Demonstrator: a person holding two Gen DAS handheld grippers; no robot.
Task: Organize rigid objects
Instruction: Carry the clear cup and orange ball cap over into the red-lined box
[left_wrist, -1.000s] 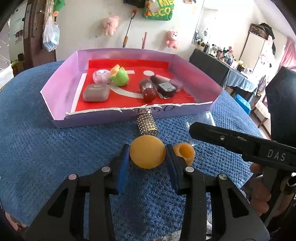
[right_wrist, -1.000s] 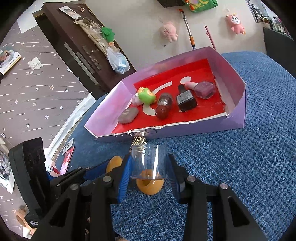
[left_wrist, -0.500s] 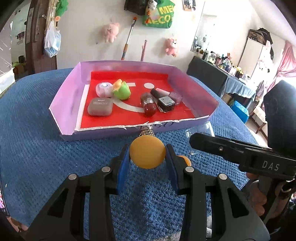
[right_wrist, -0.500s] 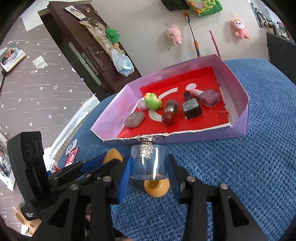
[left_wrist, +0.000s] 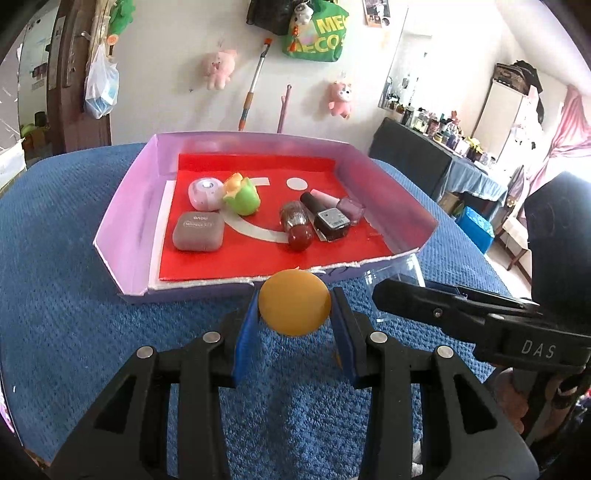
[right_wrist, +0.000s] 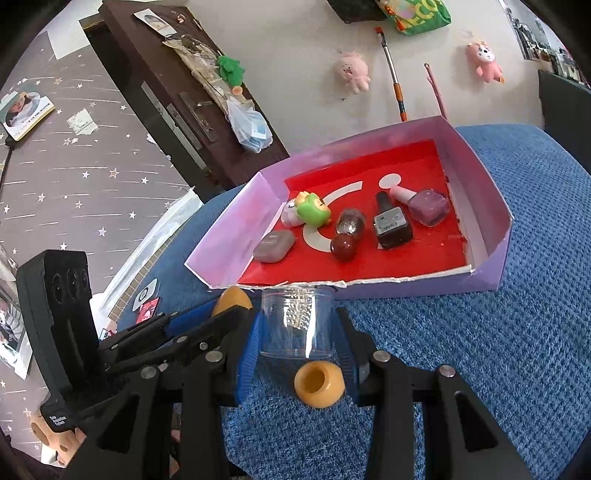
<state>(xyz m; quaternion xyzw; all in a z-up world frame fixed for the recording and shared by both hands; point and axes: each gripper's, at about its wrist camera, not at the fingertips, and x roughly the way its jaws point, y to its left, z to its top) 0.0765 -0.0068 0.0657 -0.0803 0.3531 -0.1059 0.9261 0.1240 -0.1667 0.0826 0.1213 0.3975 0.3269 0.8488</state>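
**Yellow piece and clear cup both gripped, tray half filled**

Purple-walled and red-floored, the tray (left_wrist: 125, 236) in the left wrist view already held a grey case (left_wrist: 198, 231), a pink round case (left_wrist: 205, 189), a green toy (left_wrist: 242, 196) and three nail-polish bottles (left_wrist: 330, 220) lying together toward its right side. That much of the sorting looked done. The left gripper (left_wrist: 294, 317) was clamped on a round yellow piece (left_wrist: 294, 302), its blue pads pressing both flanks, and the piece hung just short of the tray's near wall, above the blue cloth (left_wrist: 55, 314). The gripper angled downward toward the tray, so a short carry over the wall seemed to be what remained for it. The right gripper's arm crossed the right of this view, with the person's hand (left_wrist: 511, 400) partly visible beneath it.

From the right wrist view, the right gripper (right_wrist: 297, 334) was closed on a clear plastic cup (right_wrist: 295, 323), held upright just in front of the tray's near wall (right_wrist: 406, 288), also tilted down toward it. A studded silvery object showed through the cup; where exactly it lay could not be told. A hollow yellow piece (right_wrist: 319, 384) lay on the cloth beneath the cup, not gripped. Those items appeared left to place.
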